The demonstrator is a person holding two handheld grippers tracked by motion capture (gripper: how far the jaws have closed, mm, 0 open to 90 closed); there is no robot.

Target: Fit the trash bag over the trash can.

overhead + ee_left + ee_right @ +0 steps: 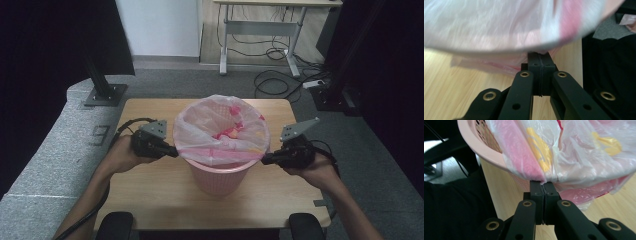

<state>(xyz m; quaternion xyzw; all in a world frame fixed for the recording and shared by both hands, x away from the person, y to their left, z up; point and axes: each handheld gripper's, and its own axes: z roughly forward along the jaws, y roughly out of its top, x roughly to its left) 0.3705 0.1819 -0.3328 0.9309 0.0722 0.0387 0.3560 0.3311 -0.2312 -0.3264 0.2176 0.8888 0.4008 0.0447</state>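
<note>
- The bin (220,175) stands on the tabletop (150,195), midway between its left and right edges.
- The bag (220,131) sits in the bin, folded over its rim.
- The left gripper (176,151) and right gripper (263,160) flank the bin, each pinching the bag's edge.

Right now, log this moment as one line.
left gripper: shut on bag edge | right gripper: shut on bag edge | plastic bag: lining pink basket | table

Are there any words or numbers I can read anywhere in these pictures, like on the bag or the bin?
None can be read.
The plastic bag has yellow and red print, but only as blurry patches, no letters.
The pink bin, the wooden table and the tongs carry no writing.
</note>
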